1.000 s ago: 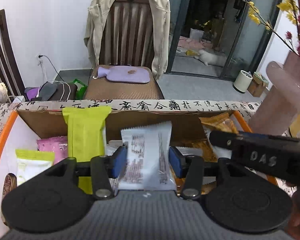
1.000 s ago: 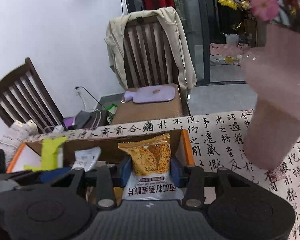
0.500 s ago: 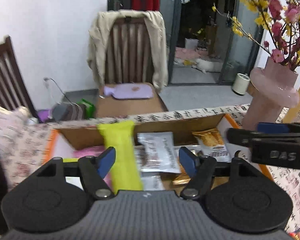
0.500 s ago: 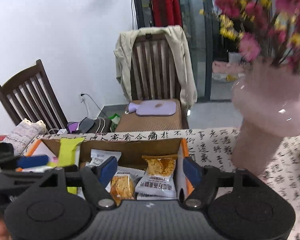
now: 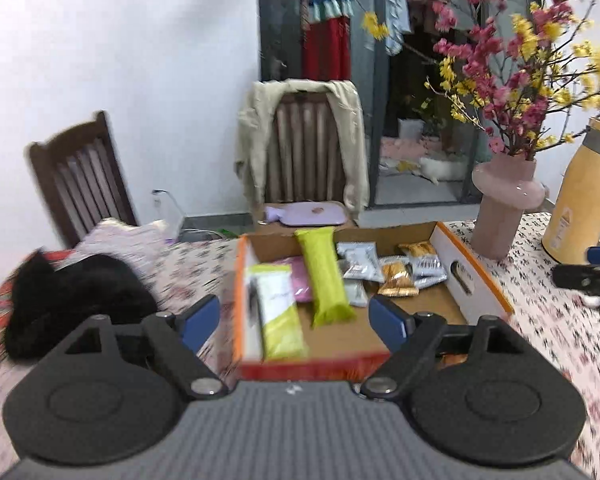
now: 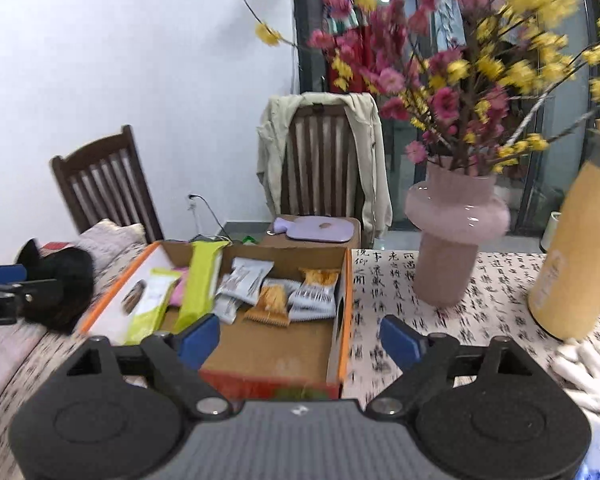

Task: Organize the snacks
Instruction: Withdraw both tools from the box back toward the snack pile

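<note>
Both claws, left claw and right claw, hang released and empty above the cardboard box, where sorted snack packets lie grouped by kind

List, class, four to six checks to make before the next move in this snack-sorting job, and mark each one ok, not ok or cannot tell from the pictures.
1. Left gripper open and empty: ok.
2. Right gripper open and empty: ok.
3. Green packs and pink pack on the box's left, silver and orange packs on its right: ok.
4. Grippers clear of the vase: ok.
5. Flask upright: ok.
6. More snacks left outside the box: cannot tell.
</note>
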{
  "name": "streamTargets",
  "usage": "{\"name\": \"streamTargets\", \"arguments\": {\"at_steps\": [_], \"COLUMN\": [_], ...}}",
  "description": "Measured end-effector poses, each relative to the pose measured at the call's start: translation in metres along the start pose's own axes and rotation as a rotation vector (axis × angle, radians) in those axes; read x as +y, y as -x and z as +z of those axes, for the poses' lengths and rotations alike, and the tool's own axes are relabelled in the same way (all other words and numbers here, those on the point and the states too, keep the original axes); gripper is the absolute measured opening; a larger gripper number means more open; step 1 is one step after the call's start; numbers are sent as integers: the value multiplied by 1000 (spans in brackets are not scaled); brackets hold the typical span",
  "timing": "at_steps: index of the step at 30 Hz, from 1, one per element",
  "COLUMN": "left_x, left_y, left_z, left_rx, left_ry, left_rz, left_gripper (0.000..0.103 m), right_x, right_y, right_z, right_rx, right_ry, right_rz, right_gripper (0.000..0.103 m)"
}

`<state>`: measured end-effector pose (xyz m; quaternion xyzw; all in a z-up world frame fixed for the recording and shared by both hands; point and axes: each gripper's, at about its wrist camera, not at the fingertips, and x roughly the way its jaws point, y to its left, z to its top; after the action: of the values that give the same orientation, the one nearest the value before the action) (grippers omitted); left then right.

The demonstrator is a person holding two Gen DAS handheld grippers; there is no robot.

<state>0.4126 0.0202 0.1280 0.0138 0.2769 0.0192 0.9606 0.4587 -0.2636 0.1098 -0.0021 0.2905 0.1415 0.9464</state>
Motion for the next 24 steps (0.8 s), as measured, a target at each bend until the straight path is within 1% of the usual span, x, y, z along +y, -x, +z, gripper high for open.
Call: {"name": "streamTargets", "arguments": {"at_steps": [2,4,6,9,11,12,14,16,18,24], "left_x": [1,4,6,7,5,5,5,7,9,12], "left_y": [31,62,94,137,165,176,199,216,227,240], "left_z": [-21,-43,-68,-107,-134,-145,-168,-188,-207,-263], "left_rx": [-13,-33,-59,-96,-132,-142,-169,-176,-171,-130], "left_ry": [0,11,27,26,18,15,40,73,80,91], "left_rz": [7,7,9,5,8,13,6,-10,-15,37], "left_gripper": [84,84,87,90,94,94,95,97,98,99], "right_x": [4,8,10,12,16,18,23,30,37,57], "right_y": [30,64,95,137,163,176,197,216,231,253], "right_z": [-17,-38,-61,-97,-124,-137,-160,-185,-210,-293], "right_rx": [-28,-64,-96,-129,-152,-164,-187,-206,-216,-192], "right_ry": [26,58,66,63,79,88,108,115,126,105], "right_rz": [-8,-10,-1,21,39,39,34,20,28,17], "right_gripper": [91,96,97,98,99,100,101,103,103,103]}}
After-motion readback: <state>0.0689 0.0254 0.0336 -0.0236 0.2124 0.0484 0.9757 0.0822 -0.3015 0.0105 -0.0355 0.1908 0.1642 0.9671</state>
